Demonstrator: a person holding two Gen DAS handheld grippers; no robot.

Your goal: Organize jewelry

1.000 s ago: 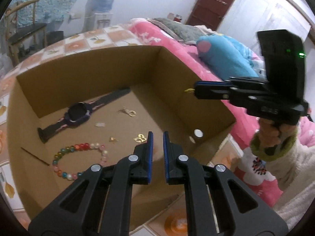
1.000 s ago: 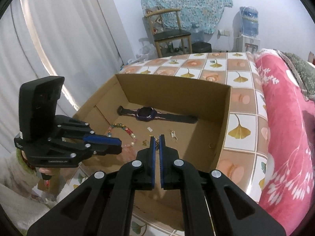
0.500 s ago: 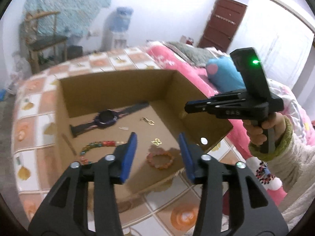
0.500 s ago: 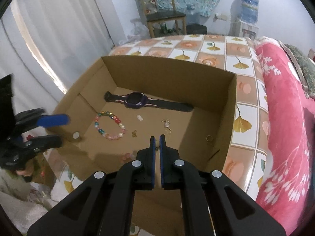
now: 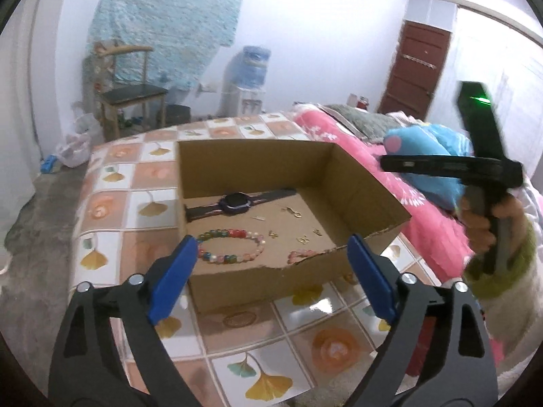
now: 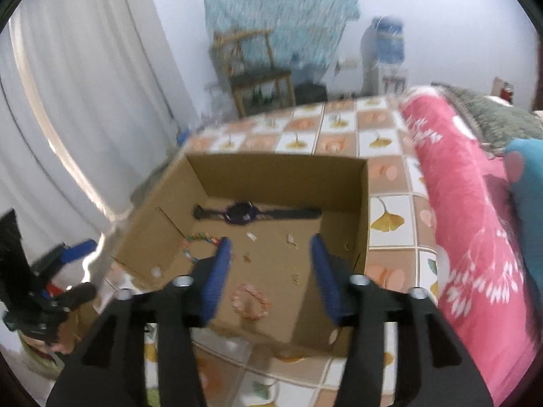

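The left gripper (image 5: pixel 271 271) hangs above the near edge of a cardboard box (image 5: pixel 359 183), its blue pads spread very wide; its jaws have just been opening, and nothing sits between them or touches them. The right gripper (image 6: pixel 271 274) hovers over the near side of the same box, its jaws parted to a middling gap; they too have just been opening, and they hold nothing.

The jewelry all lies on the floor of the box, which stands on a table covered in a tiled cloth with yellow leaves (image 5: pixel 112 203). A dark watch (image 5: pixel 234 201) lies stretched out along the far wall. Nearer, a bracelet of many-coloured beads (image 5: pixel 230 246) lies in a loop toward the left side. A pink bead bracelet (image 6: pixel 251 300) lies close to the near wall, seen between the right gripper's pads but well below them. A few small gold pieces (image 5: pixel 293 211) are scattered between the watch and the pink bracelet, too small to tell apart clearly.

In the left wrist view, a hand (image 5: pixel 488 224) grips the handle of the right gripper, off to the right of the box above a pink bedcover (image 6: pixel 468 224).
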